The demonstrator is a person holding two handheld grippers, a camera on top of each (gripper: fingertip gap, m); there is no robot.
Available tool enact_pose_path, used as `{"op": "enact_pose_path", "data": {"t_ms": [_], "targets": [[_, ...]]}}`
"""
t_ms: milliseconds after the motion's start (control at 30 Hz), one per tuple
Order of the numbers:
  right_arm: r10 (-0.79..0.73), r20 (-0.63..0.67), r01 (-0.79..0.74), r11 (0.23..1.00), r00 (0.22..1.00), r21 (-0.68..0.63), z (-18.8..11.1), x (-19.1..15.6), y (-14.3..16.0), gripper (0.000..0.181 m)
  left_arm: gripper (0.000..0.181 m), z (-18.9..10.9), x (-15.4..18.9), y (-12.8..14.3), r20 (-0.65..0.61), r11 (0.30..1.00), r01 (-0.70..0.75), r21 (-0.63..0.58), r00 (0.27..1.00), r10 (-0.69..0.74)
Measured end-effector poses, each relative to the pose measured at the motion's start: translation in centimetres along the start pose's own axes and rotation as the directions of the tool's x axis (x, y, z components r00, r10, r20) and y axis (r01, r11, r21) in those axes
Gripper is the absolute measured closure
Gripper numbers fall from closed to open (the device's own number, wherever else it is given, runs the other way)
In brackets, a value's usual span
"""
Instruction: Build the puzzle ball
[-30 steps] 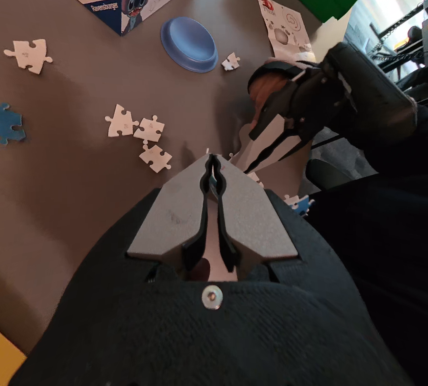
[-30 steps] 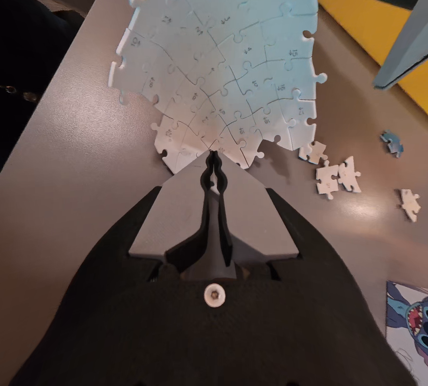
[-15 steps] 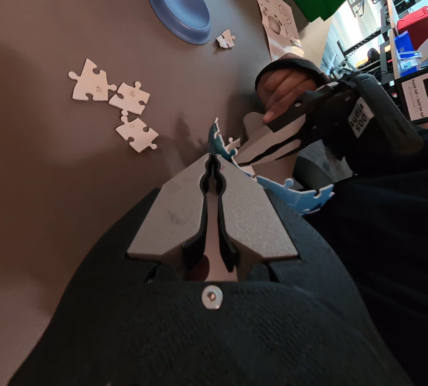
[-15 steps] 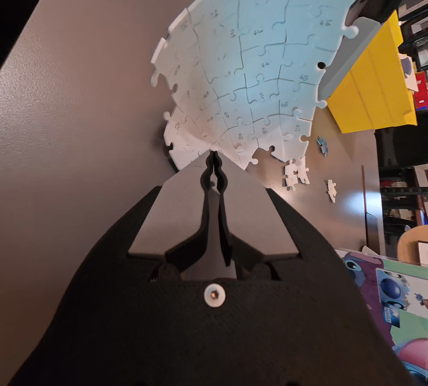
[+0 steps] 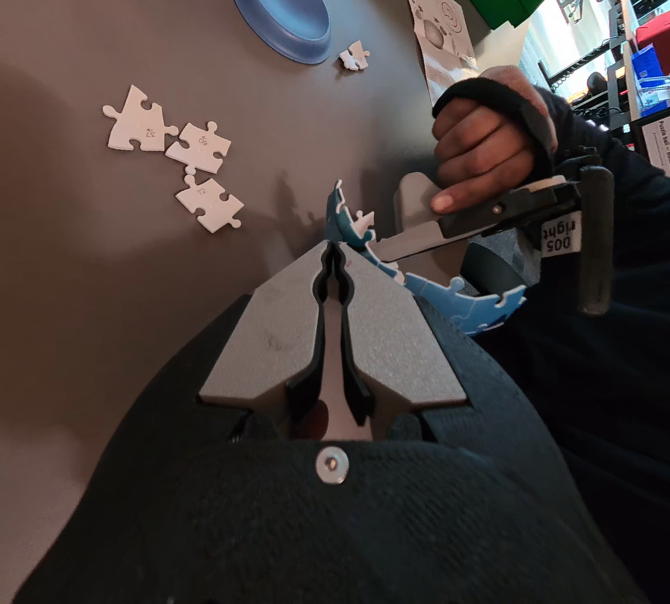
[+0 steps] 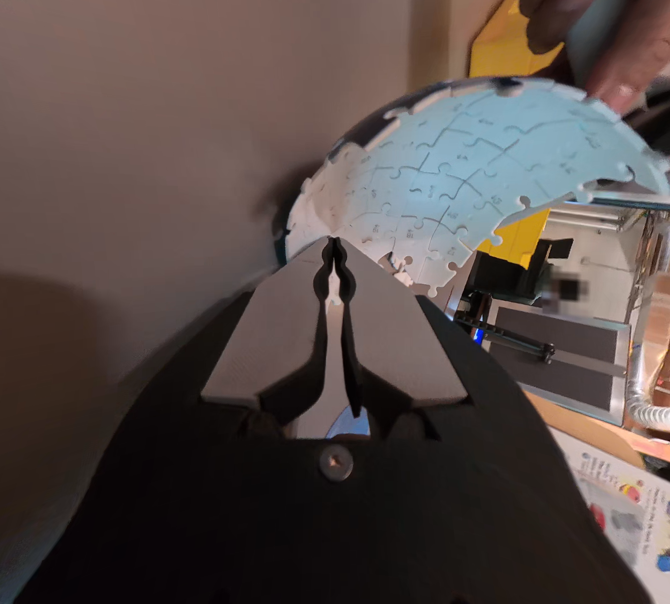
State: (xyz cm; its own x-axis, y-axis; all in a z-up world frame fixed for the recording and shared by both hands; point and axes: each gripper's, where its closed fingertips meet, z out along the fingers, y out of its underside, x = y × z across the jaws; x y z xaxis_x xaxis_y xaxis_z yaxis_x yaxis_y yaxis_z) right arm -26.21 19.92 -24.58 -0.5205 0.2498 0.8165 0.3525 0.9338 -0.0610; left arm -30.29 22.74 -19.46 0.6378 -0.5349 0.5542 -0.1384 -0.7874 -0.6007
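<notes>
Leftmost in the left wrist view, three loose white pieces [image 5: 173,158] lie backs-up on the grey worktop [image 5: 72,42], two of them touching and the third just below. Farther back sits a blue dish-shaped stand [image 5: 282,12], with one more white piece [image 5: 354,56] just to its right and a printed leaflet [image 5: 437,24] beyond that.

At centre, the left tool [image 5: 333,248] is clenched, its grey fingers [image 5: 275,329] pressed together at the tips on the edge of the half-built puzzle ball [image 5: 467,307]. The blue printed shell curves off to the right behind the fingers, so much of it is covered. From the right, the right tool [image 5: 380,253] meets the same shell edge, gripped by a person's hand [image 5: 482,148].

In the right wrist view, the right tool [image 6: 333,242] is likewise closed tight, nipping the lower rim of the puzzle ball [image 6: 471,173], whose white numbered inside faces the camera and rises up and to the right. That view is blurred, so the exact piece in its tips cannot be made out. A hand [image 6: 594,6] at the upper right is cut off by the frame, with a yellow bin [image 6: 507,39] partly hidden behind it.
</notes>
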Motion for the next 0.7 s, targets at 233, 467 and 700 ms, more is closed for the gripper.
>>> {"op": "enact_pose_path", "data": {"t_ms": [233, 467, 700], "targets": [[-0.127, 0.05, 0.128, 0.992, 0.991, -0.021, 0.0, -0.1, -0.1, 0.181, 0.181, -0.1, 0.0, 0.0, 0.002, 1.0, 0.015, 0.026, 1.0, -0.015], [-0.085, 0.062, 0.086, 0.996, 0.994, -0.022, 0.0, -0.2, -0.1, 0.181, 0.181, -0.1, 0.1, 0.0, 0.003, 0.998, 0.014, 0.057, 1.0, -0.015], [0.134, -0.011, -0.134, 0.99, 0.991, 0.052, -1.0, 1.6, 0.1, 0.181, 0.181, 0.5, 0.6, 0.5, -0.057, 0.998, 0.031, 0.05, 0.998, -0.028]]}}
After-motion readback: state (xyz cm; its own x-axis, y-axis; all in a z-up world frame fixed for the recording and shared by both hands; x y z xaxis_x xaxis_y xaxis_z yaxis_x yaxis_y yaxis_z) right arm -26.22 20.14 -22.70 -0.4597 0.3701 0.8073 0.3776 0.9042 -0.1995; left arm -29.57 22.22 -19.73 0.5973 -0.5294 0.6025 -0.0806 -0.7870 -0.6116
